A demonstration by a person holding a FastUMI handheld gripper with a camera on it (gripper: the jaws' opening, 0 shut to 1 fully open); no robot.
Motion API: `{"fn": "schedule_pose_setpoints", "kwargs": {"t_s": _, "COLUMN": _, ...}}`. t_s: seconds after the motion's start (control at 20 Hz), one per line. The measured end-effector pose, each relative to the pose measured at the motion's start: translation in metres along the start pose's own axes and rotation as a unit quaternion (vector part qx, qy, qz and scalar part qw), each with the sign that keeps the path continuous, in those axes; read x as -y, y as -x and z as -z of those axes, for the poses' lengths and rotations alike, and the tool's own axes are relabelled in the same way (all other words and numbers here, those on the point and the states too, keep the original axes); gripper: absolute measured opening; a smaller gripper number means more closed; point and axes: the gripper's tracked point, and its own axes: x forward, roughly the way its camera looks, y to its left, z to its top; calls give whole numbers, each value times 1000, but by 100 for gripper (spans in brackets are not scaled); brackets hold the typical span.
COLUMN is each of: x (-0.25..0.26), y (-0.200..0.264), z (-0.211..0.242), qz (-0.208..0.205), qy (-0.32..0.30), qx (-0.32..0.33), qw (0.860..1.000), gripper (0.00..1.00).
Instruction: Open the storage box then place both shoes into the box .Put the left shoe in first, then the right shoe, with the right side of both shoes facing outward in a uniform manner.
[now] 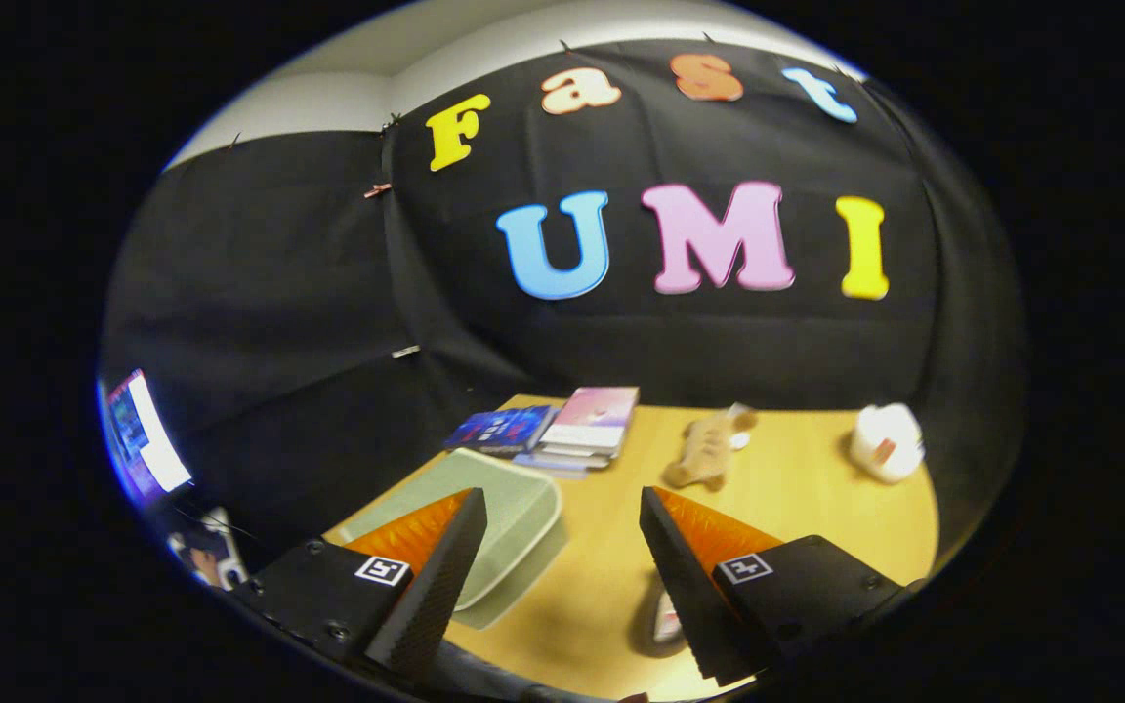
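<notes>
The pale green plastic storage box (509, 513) sits on the wooden table (797, 498) behind the left finger. The gripper (562, 508) hovers tilted above the table, fingers spread wide, empty. Far: stacked books (562, 430), a tan plush toy (704, 451), a white round container (887, 441).

Bystander items on the wooden table (807, 508)

Stacked books (562, 430) lie at the far edge against the black cloth wall (260, 322); a tan plush toy (704, 449) lies right of them; a white container (887, 441) stands well apart, farther right. A lit screen (145, 434) sits off the table.
</notes>
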Motion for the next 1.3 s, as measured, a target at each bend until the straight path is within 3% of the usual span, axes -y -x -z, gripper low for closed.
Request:
{"fn": "schedule_pose_setpoints", "kwargs": {"t_s": 0.15, "x": -7, "y": -25, "z": 48, "qz": -80, "qy": -107, "qx": -74, "qw": 988, "gripper": 98}}
{"fn": "schedule_pose_setpoints", "kwargs": {"t_s": 0.3, "x": -9, "y": -54, "z": 91, "qz": -133, "qy": -204, "qx": -131, "qw": 961, "gripper": 98}}
{"fn": "schedule_pose_setpoints", "kwargs": {"t_s": 0.5, "x": -20, "y": -87, "z": 133, "qz": -188, "qy": -280, "qx": -181, "qw": 924, "gripper": 97}}
{"fn": "schedule_pose_setpoints", "kwargs": {"t_s": 1.0, "x": -47, "y": -136, "z": 146, "qz": -317, "qy": -442, "qx": -203, "qw": 814, "gripper": 96}}
{"fn": "schedule_pose_setpoints", "kwargs": {"t_s": 1.05, "x": -44, "y": -144, "z": 152, "qz": -312, "qy": -455, "qx": -208, "qw": 808, "gripper": 93}}
{"fn": "schedule_pose_setpoints", "kwargs": {"t_s": 1.1, "x": -44, "y": -146, "z": 157, "qz": -311, "qy": -466, "qx": -211, "qw": 801, "gripper": 74}}
{"fn": "schedule_pose_setpoints", "kwargs": {"t_s": 1.15, "x": -45, "y": -147, "z": 158, "qz": -315, "qy": -472, "qx": -207, "qw": 797, "gripper": 69}}
{"fn": "schedule_pose_setpoints", "kwargs": {"t_s": 1.3, "x": -36, "y": -146, "z": 164, "qz": -310, "qy": -464, "qx": -203, "qw": 805, "gripper": 35}}
